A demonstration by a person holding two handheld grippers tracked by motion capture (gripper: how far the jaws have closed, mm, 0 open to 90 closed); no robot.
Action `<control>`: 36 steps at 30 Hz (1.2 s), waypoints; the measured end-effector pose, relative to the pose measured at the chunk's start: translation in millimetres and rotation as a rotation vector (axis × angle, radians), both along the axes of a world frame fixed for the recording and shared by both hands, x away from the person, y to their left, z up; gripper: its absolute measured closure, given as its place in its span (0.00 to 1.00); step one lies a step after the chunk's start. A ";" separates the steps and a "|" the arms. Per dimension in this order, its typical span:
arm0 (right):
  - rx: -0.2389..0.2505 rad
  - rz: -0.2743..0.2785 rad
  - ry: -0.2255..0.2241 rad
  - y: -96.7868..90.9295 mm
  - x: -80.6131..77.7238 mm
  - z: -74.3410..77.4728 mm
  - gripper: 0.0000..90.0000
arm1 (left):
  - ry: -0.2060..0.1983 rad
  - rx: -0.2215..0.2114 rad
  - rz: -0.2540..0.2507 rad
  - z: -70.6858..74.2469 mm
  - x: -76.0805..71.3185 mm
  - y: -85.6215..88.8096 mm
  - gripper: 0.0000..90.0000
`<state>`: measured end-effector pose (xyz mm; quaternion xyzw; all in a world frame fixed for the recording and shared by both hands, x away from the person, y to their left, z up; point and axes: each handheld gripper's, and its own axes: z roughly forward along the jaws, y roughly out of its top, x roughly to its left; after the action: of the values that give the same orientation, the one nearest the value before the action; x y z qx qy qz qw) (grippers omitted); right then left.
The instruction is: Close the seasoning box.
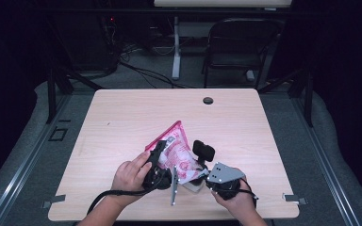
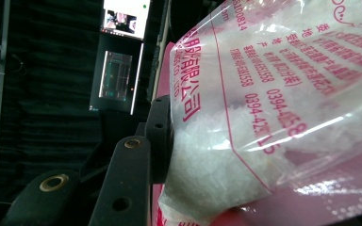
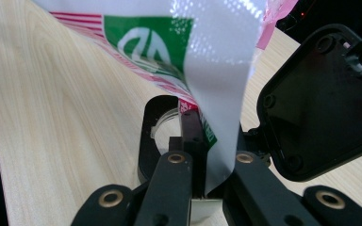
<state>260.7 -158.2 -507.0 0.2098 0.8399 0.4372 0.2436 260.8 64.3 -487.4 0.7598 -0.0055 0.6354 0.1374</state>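
A pale wood bench fills the middle of the high view, a round cable hole near its far edge, grey carpet around it and a dark folding chair in the upper right beside a white post. The room beyond is black, with lit screens glowing in the upper left of the left gripper view.

We hold a pink-printed clear bag of white crystals low in the centre of the high view, tilted above the bench. Our left gripper presses the bag's full side, one jaw against the plastic. Our right gripper is clamped on the bag's thin flat edge, which bears a green and white logo.
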 end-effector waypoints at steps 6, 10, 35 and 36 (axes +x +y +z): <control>-0.011 -0.004 -0.005 0.0 -0.6 0.6 1.00 | -0.002 -0.003 -0.001 -0.2 -0.3 -0.4 0.76; -0.011 -0.003 -0.004 0.0 -0.6 0.6 1.00 | 0.001 -0.006 -0.001 -0.3 -0.4 -0.6 0.76; 0.000 -0.002 -0.001 1.1 0.2 -0.1 1.00 | -0.003 -0.001 -0.003 1.3 -1.0 -1.2 0.76; 0.001 -0.003 -0.001 1.1 0.3 -0.1 1.00 | -0.003 0.000 -0.003 1.6 -1.1 -1.2 0.76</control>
<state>260.9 -157.1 -507.1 0.2109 0.8393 0.4374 0.2444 259.7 63.1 -485.8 0.7588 -0.0070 0.6365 0.1382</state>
